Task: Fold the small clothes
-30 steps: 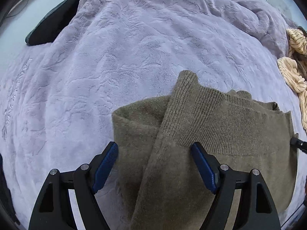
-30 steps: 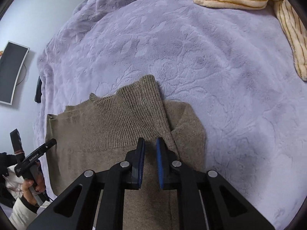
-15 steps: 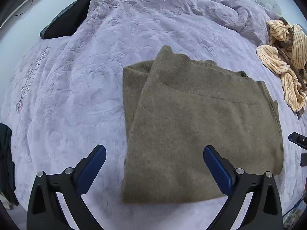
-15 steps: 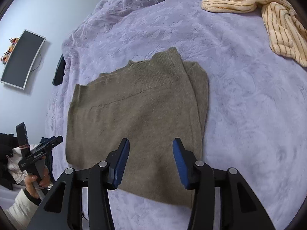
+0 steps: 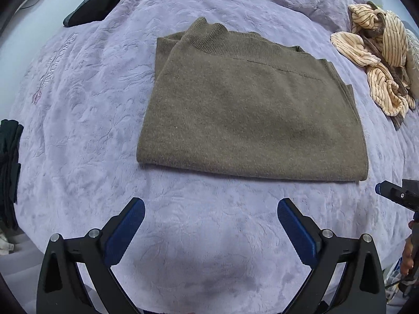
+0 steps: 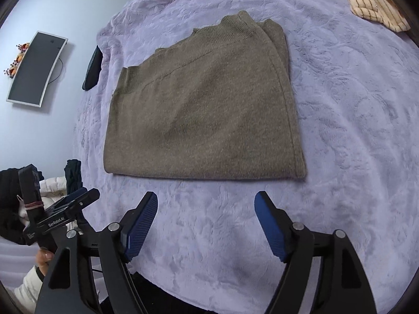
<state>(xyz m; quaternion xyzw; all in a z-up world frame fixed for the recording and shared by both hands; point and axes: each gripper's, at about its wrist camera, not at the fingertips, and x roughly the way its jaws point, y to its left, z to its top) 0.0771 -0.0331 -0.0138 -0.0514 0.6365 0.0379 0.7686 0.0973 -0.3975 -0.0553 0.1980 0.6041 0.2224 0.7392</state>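
An olive-brown knit sweater (image 5: 251, 110) lies folded flat into a rectangle on the lilac blanket (image 5: 78, 104), ribbed hem at the far side. It also shows in the right wrist view (image 6: 201, 110). My left gripper (image 5: 210, 209) is open and empty, held back above the blanket just short of the sweater's near edge. My right gripper (image 6: 207, 204) is open and empty too, also short of the near edge. The left gripper's tip shows at the left of the right wrist view (image 6: 76, 198).
A cream striped garment (image 5: 379, 60) lies crumpled at the far right, also in the right wrist view (image 6: 371, 2). A dark item (image 5: 97, 2) lies at the blanket's far left edge. Dark clothes (image 5: 9, 167) hang at the left. A monitor (image 6: 36, 68) hangs on the wall.
Both grippers have pulled back from over the sweater to short of its near edge. The right gripper has opened from nearly shut to wide. The sweater lies still.
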